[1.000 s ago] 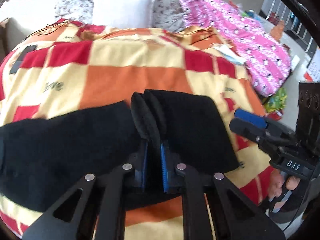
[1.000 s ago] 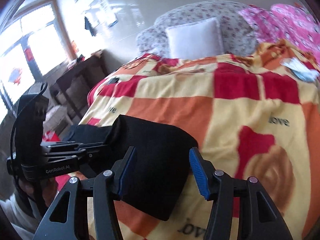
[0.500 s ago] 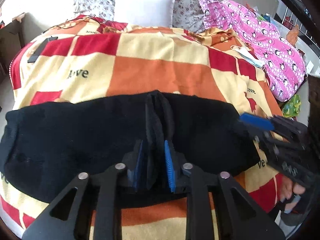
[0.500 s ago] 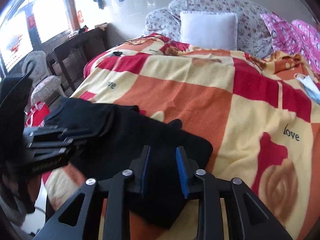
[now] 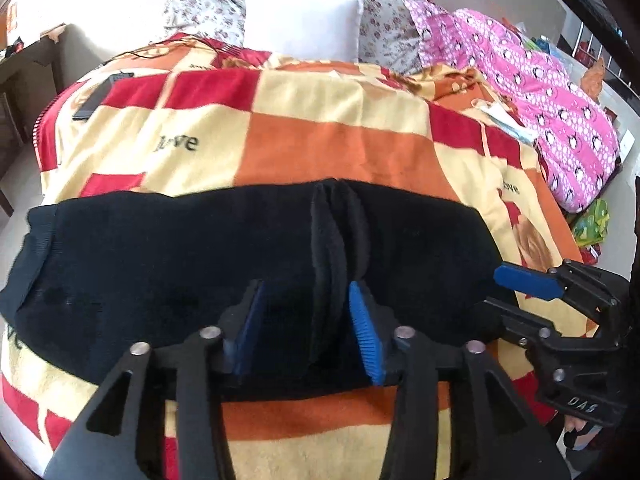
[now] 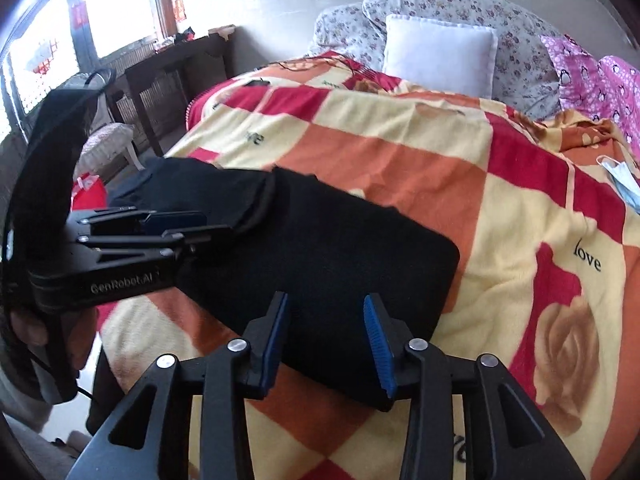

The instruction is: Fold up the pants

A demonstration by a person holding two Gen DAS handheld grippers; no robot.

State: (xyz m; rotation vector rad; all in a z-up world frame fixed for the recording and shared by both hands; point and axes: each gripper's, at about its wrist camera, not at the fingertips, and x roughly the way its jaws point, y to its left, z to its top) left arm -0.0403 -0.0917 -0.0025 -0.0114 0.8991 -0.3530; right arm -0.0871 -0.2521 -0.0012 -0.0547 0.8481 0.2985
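Observation:
Black pants (image 5: 160,272) lie as a long band across the near edge of a checked blanket (image 5: 320,148). A raised pleat of the cloth (image 5: 336,240) stands between the jaws of my left gripper (image 5: 306,320), which is open around it. My right gripper (image 6: 326,332) is open over the near right end of the pants (image 6: 340,256). The right gripper also shows in the left wrist view (image 5: 532,292) at the pants' right end. The left gripper shows in the right wrist view (image 6: 176,226) at the raised pleat.
A white pillow (image 5: 302,26) and floral bedding lie at the head of the bed. A pink penguin quilt (image 5: 540,96) lies on the right. A face mask (image 6: 624,180) and a dark remote (image 5: 94,98) rest on the blanket. A dark table (image 6: 172,72) stands left of the bed.
Both grippers were shut on the pants half a second ago and have opened. The pants now rest on the blanket with a pleat left standing.

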